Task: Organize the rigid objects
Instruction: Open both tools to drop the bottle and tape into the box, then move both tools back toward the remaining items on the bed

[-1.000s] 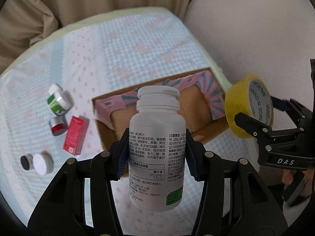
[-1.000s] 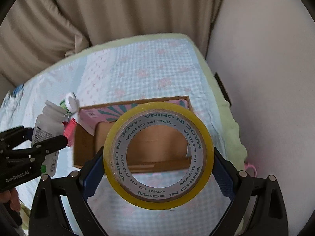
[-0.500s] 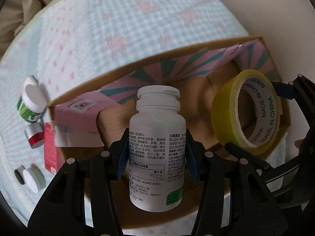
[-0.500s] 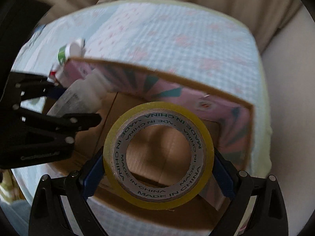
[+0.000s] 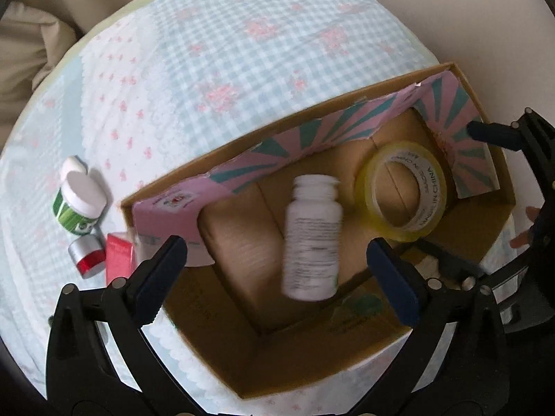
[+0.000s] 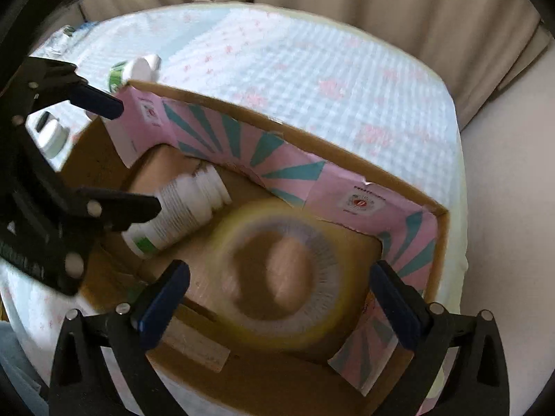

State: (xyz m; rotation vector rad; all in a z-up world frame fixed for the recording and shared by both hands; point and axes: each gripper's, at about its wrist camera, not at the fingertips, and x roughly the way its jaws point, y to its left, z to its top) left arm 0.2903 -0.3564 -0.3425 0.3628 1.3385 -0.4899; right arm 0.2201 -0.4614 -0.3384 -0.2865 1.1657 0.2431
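Note:
My left gripper hangs over the open cardboard box, its jaws opening wide. The white pill bottle is loose below them, blurred, inside the box, and no pad touches it. The right gripper also has its jaws opening above the box. The yellow tape roll is blurred beneath it, free of both pads. In the left wrist view the tape roll sits in the box's right half, beside the bottle. The right wrist view has the bottle tilted at the left, under a finger of the left gripper.
Left of the box on the checked cloth stand a green and white jar, a small silver and red jar and a red carton. Pink and teal flaps line the box's far wall. Beige fabric lies behind the table.
Both grippers came down over the box and opened. The bottle left the left jaws and the tape roll left the right jaws; both dropped into the box.

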